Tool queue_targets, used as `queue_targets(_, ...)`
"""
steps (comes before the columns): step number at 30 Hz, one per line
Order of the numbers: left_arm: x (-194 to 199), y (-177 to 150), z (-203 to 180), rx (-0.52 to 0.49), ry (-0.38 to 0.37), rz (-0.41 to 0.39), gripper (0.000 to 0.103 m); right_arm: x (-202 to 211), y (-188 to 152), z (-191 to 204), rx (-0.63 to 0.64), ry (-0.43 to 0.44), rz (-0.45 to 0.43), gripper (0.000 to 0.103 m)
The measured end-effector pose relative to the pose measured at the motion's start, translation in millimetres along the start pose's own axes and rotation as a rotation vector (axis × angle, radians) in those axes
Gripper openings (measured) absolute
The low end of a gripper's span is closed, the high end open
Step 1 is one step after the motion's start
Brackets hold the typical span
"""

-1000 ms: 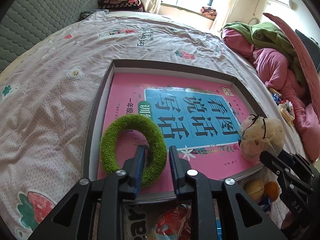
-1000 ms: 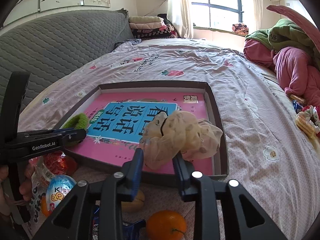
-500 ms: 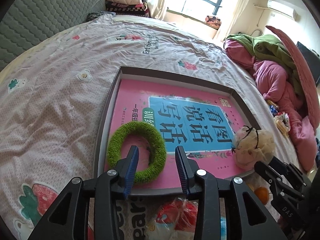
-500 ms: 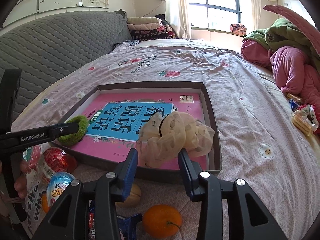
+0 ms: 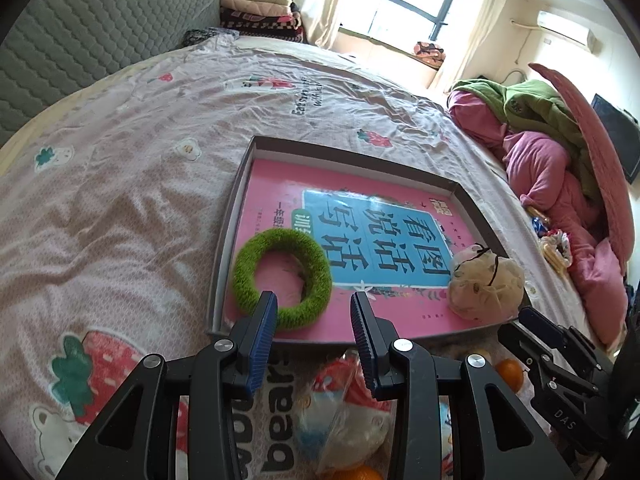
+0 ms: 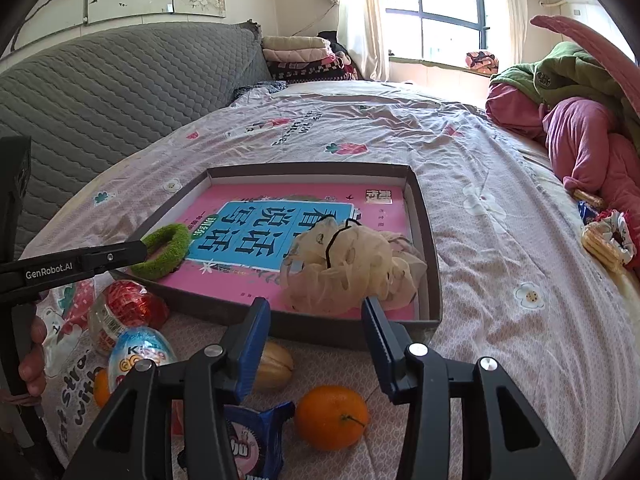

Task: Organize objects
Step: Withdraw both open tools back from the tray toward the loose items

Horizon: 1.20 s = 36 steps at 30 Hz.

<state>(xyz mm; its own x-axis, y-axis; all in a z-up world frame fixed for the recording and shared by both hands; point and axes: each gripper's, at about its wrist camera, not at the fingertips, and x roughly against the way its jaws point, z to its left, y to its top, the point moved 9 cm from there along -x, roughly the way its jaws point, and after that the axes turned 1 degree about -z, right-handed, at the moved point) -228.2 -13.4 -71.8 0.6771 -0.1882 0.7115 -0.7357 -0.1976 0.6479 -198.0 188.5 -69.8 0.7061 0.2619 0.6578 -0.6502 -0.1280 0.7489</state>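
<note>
A fuzzy green ring and a cream scrunchie lay in the tray; the left tool stood apart and empty, and the right tool was opening, empty.

Both grippers are black plastic with triangular cut-outs, silver screws and ribbed blue pads. The left gripper carries white "GenRobot.AI" lettering; the right gripper shows "DAS".
</note>
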Motion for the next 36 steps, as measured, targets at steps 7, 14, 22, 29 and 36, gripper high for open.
queue_targets(7,14,-9,-1,-0.01,0.011,-0.008,0.039,6,-3,0,-0.01,0.011,-0.005,0.047)
queue_targets(14,26,-12,-7,-0.021,0.017,-0.018,0.039,16,1,2,-0.006,0.018,-0.034,0.048)
queue_targets(22,39,-19,-14,-0.042,0.02,-0.035,0.039,30,8,-1,-0.021,0.025,-0.07,0.048)
queue_targets(29,49,-24,-21,-0.066,0.021,-0.045,0.039,43,11,-8,-0.039,0.014,-0.111,0.053)
queue_targets(36,58,-28,-23,-0.077,0.024,-0.05,0.039,51,7,-4,-0.04,0.028,-0.13,0.054)
